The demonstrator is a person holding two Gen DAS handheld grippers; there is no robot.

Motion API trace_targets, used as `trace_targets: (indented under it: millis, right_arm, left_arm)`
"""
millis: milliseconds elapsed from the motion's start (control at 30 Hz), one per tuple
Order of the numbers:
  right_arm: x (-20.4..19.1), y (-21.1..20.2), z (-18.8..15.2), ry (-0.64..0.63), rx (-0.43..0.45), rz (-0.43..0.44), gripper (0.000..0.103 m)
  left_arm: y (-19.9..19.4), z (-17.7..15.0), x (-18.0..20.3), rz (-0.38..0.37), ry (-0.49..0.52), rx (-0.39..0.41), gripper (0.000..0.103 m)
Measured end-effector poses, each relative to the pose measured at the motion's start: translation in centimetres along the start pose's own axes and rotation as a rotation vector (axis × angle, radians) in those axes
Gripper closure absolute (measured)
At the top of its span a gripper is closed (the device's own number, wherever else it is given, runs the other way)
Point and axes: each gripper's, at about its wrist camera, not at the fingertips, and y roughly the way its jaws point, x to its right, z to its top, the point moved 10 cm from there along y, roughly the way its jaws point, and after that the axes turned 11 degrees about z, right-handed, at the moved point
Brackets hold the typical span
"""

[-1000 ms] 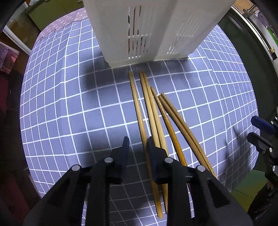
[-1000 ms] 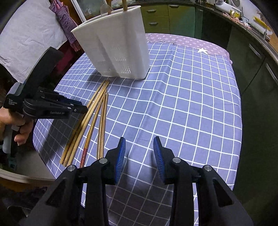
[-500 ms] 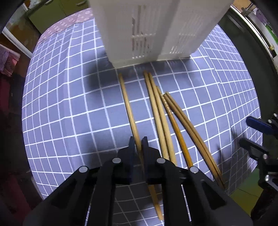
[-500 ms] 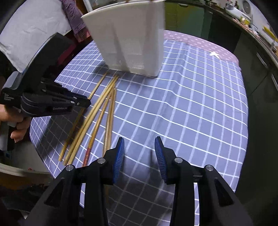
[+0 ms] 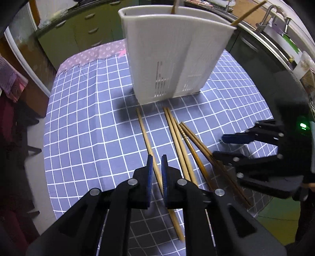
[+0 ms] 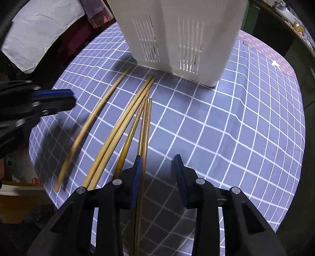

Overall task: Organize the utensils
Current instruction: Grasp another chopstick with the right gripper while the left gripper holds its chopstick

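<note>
Several wooden chopsticks lie on the blue checked tablecloth in front of a white slotted utensil holder (image 5: pixel 173 57), which also shows in the right wrist view (image 6: pixel 181 29). My left gripper (image 5: pixel 156 160) is shut on one light chopstick (image 5: pixel 146 135), set apart to the left of the others; in the right wrist view that chopstick (image 6: pixel 94 118) looks blurred and slightly raised. The remaining chopsticks (image 5: pixel 183 141) lie bunched to its right. My right gripper (image 6: pixel 157 160) is open just above the bunch (image 6: pixel 126 122), its left finger over the rightmost pair. It shows in the left wrist view (image 5: pixel 226 146).
Two utensils stick out of the holder's top (image 5: pixel 248 11). The tablecloth (image 6: pixel 236 128) ends at the near table edge. Green cabinets (image 5: pixel 88 29) and a sink counter (image 5: pixel 275 29) stand behind the table. Cloth hangs at the left (image 6: pixel 39 33).
My left gripper closed on the leftmost chopstick, pulled it away from the bunch and tilted up. My right gripper moved left and forward over the other chopsticks, still open.
</note>
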Motion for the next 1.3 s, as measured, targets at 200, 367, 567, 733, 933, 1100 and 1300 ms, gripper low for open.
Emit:
trace_targets:
  millis: [200,367,567,733,933,1100,1300]
  right_arm:
    - [-0.3,0.7,0.5,-0.031,-0.019,-0.044,0.069]
    - [-0.9,1.4,0.7,-0.056,-0.040,-0.078,0.071]
    - [-1.5,2.1,1.1,-0.076,-0.058,-0.107,0.079]
    - [-1.3,2.1,1.0,-0.071,-0.062,-0.104,0.079]
    - [-0.8,1.7,0.9,-0.072,-0.061,-0.097,0.078]
    - [-0.4,1.4,0.7,-0.063,-0.056,-0.085,0.078]
    - [-0.2,1.3,0.9,-0.061,-0.049,-0.088,0.082]
  left_arm:
    - [0.5,0.1,1.6,-0.004,0.001,-0.017,0.095]
    - [1.9,-0.6,1.0,-0.006,-0.010,-0.077,0.094]
    - [4.7,-0.6,0.1,0.002,-0.053,-0.171,0.094]
    - [5.8,-0.3,0.5,-0.010,-0.065,-0.207,0.091]
    - [6.4,-0.1,0.4,0.019,-0.065,-0.228,0.083]
    - [7.1,0.3,0.9,0.022,-0.062,-0.253,0.083]
    - [8.0,0.6,1.6,0.054,-0.030,-0.250,0.084]
